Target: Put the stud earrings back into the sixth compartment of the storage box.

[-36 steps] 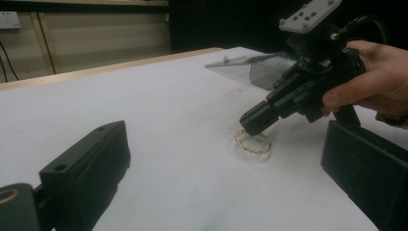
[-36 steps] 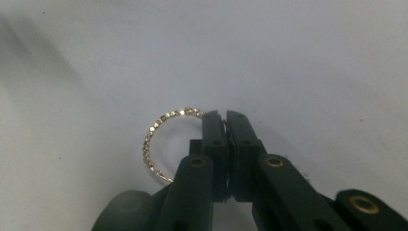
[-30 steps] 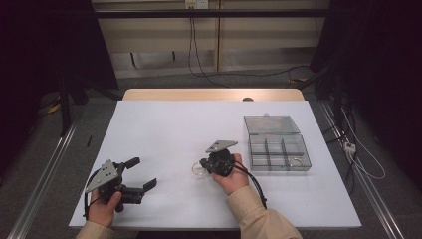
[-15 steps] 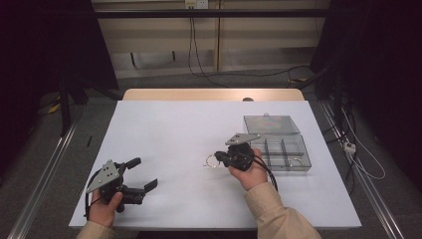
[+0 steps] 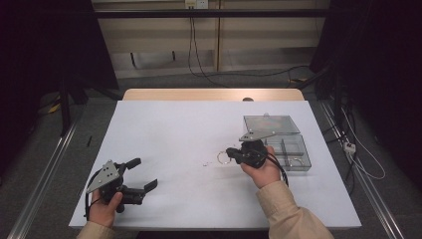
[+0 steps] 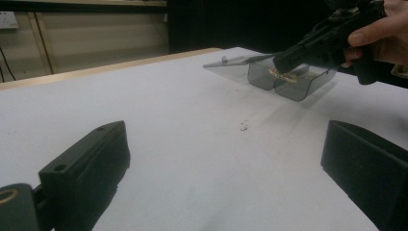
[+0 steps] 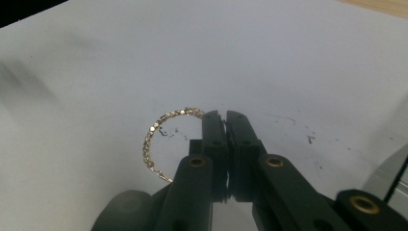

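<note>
Right hand-held gripper (image 5: pixel 230 153) carried rightward and up from mid-table, gold bracelet (image 5: pixel 221 157) with it, nearer the clear box (image 5: pixel 293 155)

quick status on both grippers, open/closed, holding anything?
Left gripper: open, nothing between the jaws, resting low at the table's near edge.
Right gripper: shut on the gold bracelet, lifted off the table beside the clear box.

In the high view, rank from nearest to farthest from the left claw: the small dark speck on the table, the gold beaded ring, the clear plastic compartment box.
1. Small dark speck, mid-table.
2. Gold beaded ring, pinched in the right claw.
3. Clear plastic compartment box, far right, lid open.
</note>
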`<action>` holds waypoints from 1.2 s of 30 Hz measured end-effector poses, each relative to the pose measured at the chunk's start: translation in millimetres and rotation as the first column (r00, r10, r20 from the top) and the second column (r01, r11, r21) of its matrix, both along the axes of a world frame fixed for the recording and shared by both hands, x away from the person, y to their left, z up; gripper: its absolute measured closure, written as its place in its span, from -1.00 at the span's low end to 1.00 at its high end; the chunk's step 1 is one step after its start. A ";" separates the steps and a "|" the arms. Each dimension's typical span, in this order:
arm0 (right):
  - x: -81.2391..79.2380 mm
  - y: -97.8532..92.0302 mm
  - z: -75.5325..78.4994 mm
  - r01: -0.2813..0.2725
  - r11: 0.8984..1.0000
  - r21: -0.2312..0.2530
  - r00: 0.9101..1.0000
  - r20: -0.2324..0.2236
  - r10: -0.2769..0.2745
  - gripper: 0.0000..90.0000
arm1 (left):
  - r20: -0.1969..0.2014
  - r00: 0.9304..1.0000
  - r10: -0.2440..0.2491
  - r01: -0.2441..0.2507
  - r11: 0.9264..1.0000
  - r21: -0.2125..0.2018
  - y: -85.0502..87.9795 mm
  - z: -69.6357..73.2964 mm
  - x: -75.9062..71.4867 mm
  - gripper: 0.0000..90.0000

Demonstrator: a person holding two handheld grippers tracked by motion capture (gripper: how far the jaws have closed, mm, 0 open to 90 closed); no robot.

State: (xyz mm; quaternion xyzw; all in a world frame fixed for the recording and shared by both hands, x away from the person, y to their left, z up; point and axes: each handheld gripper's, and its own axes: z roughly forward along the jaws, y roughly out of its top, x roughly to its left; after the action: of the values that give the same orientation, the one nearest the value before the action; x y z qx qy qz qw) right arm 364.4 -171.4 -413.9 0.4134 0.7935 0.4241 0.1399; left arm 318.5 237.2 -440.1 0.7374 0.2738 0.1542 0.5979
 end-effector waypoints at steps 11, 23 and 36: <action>-0.7 -15.4 3.6 0.015 1.000 -0.011 1.000 0.002 -0.015 0.95 | -0.001 1.000 0.012 -0.012 1.000 0.006 4.5 -0.1 -2.0 -0.94; -3.2 -40.0 16.1 0.057 0.998 -0.017 0.998 0.028 -0.056 0.95 | 0.006 1.000 0.015 -0.015 1.000 -0.003 4.4 0.6 -1.7 -0.94; -6.9 -70.1 21.1 0.110 0.994 -0.026 0.993 0.033 -0.109 0.95 | 0.004 1.000 0.016 -0.016 1.000 -0.004 1.9 0.7 -0.4 -0.94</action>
State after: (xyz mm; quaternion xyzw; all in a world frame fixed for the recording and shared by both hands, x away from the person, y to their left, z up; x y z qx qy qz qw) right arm 357.6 -241.5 -392.9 0.4477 0.7732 0.4110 0.1811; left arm 318.1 239.1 -439.4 0.7337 0.2787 0.1599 0.5987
